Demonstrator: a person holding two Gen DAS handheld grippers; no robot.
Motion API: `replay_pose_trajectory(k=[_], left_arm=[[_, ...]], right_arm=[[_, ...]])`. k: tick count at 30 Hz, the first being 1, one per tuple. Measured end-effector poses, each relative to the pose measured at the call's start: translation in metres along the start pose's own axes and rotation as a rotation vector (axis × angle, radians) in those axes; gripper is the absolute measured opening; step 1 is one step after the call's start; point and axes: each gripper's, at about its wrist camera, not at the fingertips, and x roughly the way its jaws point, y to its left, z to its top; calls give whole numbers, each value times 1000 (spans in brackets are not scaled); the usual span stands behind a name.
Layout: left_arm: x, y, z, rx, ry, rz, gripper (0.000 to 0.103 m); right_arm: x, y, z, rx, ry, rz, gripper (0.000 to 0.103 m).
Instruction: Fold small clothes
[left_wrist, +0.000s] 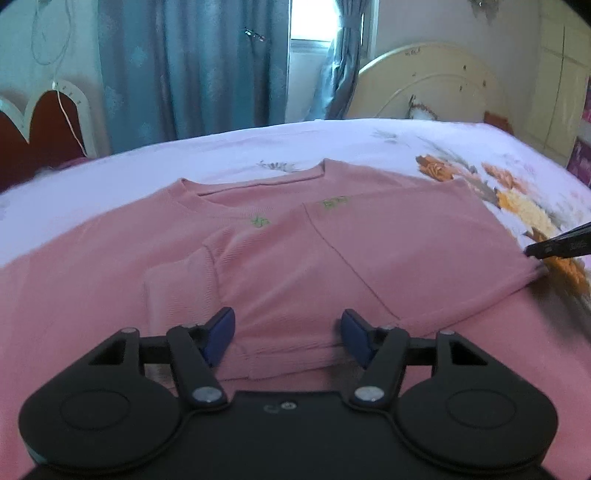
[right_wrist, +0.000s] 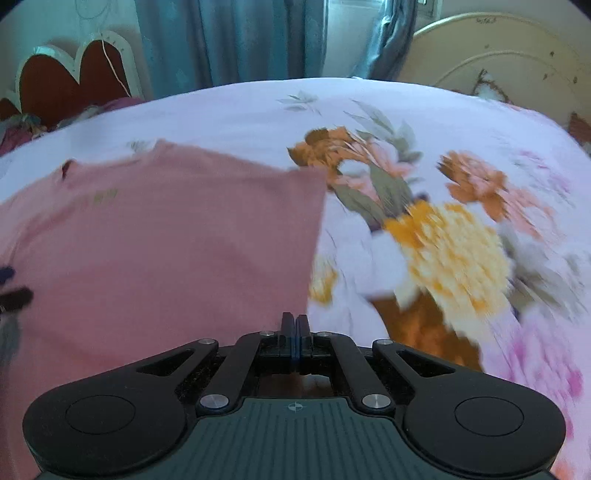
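Note:
A pink sweatshirt (left_wrist: 295, 258) lies flat on the bed, collar at the far side, with both sleeves folded in over its front. My left gripper (left_wrist: 288, 332) is open and empty, its blue pads just above the shirt's near hem. My right gripper (right_wrist: 294, 328) has its jaws pressed together at the shirt's right edge (right_wrist: 310, 258); whether cloth is pinched between them is hidden. Its tip shows in the left wrist view (left_wrist: 554, 249) at the shirt's right corner. The left gripper's fingers (right_wrist: 11, 291) show at the left edge of the right wrist view.
The bed sheet (right_wrist: 443, 240) is white with orange, yellow and pink flowers. A cream headboard (left_wrist: 424, 81) stands at the back right, blue curtains (left_wrist: 192, 66) and a window behind, a red and white headboard (left_wrist: 40, 122) at the left.

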Motion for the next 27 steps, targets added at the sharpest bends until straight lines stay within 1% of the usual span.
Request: replay_pose_trajectory(k=[2,4,5,6,7,8,9,10,11,12,13,14,15,16,17,18,19,20,21,22,23,24,26,27], left_arm=[[-14,3,4,-40,-38,-37,63],[-18,4,6,-59,-55,-41,67],[-15,4,5,-59,-43,-34,69],[-6,2,3,-58,-11,-26,70],[6,3,0,-64,54,-14,69],[6,4,-3,-65,40,-10,69],[3,4,-2,-76,29,-10,68],[-1,6,-1,-93,19,-15,68],[-4,7,-1,-99,-1,-21,71],[-2,8,-2,-91,9,-11,72],[4,9,-5,-71,41,6,72],[3,8,-6,-50,28,8,72],[-1,9,-5,-55,23,14,72],[-7,13,-4,-80,10,9,75],[-15,19,-5,-108,-15,-1,86],[-22,25,-7,-127,-38,6,91],[-31,33,-10,-146,-57,31,95],[-40,46,-15,-173,-72,60,95],[-47,56,-19,-196,-76,77,95],[-54,72,-24,-228,-76,106,94],[-61,89,-30,-264,-78,136,92],[-70,105,-37,-300,-91,164,90],[-92,151,-57,-413,-130,235,82],[-103,172,-67,-475,-144,267,80]], right_arm=[[-20,2,-6,18,-47,29,0],[-31,8,-10,17,-85,38,0],[-29,11,-11,13,-78,41,0],[-18,12,-15,16,-25,28,0],[-7,12,-15,26,29,15,0],[-8,13,-17,31,13,15,0],[-10,14,-15,34,21,11,0],[-16,16,-14,37,-1,12,0],[-23,18,-14,37,-40,15,0],[-24,19,-15,36,-56,8,0],[-20,20,-17,35,-40,-3,0],[-8,21,-19,43,30,-13,0],[-8,23,-20,48,25,-15,0],[-9,25,-17,54,39,-19,0],[-14,26,-13,78,31,-10,0],[-20,28,-11,107,5,13,0],[-24,28,-9,120,-8,20,0],[-25,32,-7,130,-14,16,8],[-25,37,-4,135,-22,11,53],[-28,41,-4,131,-46,11,76],[-33,47,-5,115,-70,20,87],[-34,54,-3,103,-70,26,87],[-33,67,0,95,-82,67,86],[-33,76,2,86,-86,82,78]])
